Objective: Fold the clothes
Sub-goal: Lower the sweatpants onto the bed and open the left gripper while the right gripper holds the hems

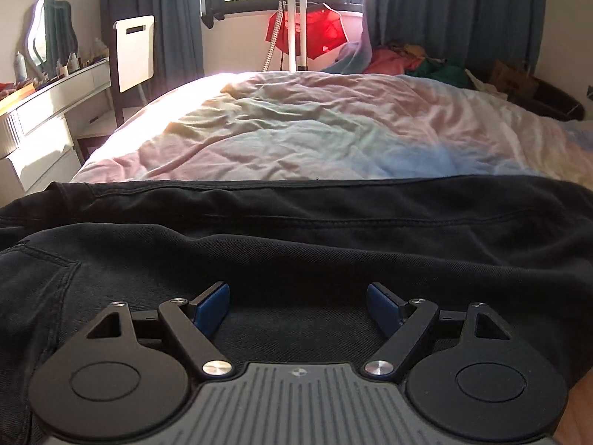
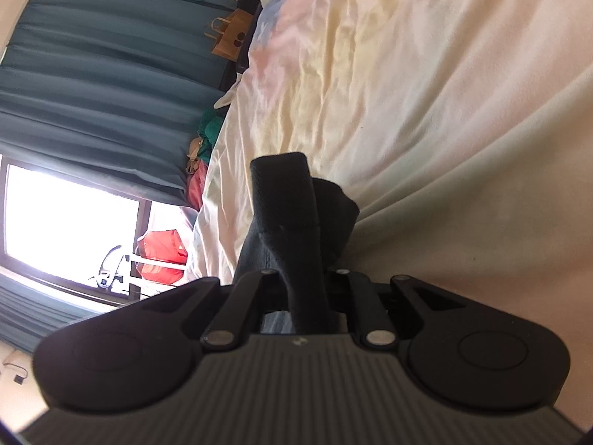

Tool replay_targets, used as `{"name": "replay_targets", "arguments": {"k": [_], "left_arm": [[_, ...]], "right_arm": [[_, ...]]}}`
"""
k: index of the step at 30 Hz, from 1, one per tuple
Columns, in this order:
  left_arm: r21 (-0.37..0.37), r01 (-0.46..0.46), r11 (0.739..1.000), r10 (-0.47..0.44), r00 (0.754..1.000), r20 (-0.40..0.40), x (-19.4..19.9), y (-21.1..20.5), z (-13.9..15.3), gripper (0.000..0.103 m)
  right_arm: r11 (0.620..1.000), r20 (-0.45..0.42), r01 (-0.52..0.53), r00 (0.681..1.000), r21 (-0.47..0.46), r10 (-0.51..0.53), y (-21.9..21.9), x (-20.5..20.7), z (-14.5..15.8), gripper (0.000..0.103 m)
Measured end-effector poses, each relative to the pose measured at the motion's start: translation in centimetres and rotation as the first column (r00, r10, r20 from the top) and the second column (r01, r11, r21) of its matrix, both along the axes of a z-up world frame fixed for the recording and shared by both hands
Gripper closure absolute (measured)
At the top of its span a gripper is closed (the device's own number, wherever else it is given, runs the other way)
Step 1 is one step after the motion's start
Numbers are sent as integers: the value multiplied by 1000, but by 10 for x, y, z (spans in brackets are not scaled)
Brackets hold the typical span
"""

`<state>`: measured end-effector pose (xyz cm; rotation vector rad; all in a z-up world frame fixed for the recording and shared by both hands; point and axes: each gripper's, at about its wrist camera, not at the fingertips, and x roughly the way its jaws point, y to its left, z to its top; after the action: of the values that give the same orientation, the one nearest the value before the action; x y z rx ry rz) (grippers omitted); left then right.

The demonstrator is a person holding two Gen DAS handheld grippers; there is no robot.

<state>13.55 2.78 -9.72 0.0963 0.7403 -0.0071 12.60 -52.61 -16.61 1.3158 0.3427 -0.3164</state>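
Observation:
A pair of black trousers [image 1: 296, 230] lies spread across the near edge of the bed, its seams running left to right. My left gripper [image 1: 298, 306] is open, low over the black cloth, with its blue pads [image 1: 211, 307] on either side of it and nothing between them. In the right wrist view my right gripper [image 2: 302, 282] is shut on a bunched fold of the black trousers [image 2: 292, 204], which sticks up past the hidden fingertips. This view is rolled sideways, with the bed on the right.
The bed's pastel duvet [image 1: 315, 129] stretches beyond the trousers. A white dresser [image 1: 44, 118] with a mirror stands at the left. A pile of coloured clothes [image 1: 415, 61] lies at the bed's far right. A white stand [image 1: 296, 29] and a red cloth stand under the window.

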Motion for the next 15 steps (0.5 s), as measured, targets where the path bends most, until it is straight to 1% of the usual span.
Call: {"name": "replay_targets", "arguments": {"k": [2,7,11,15], "left_arm": [[-6,-10,1000,10,1000,-17,1,1,-6,15],[0,2,1000,-2,998,-62,1,7,-7,14],[6,8,1000,-7,997,-81,2,10,-6,13],[8,9,1000,-9,996,-84,3,12,-5,13]], "right_arm": [[1000,-3,7,1000,-3,-7,1,0,-1,92],[998,-37,5,999,-63,-7,8,2,3,91],[994,-38,5,999,-113,-10,13,3,12,91],[957,-35,-23,999,-290,13,31,7,39,91]]}}
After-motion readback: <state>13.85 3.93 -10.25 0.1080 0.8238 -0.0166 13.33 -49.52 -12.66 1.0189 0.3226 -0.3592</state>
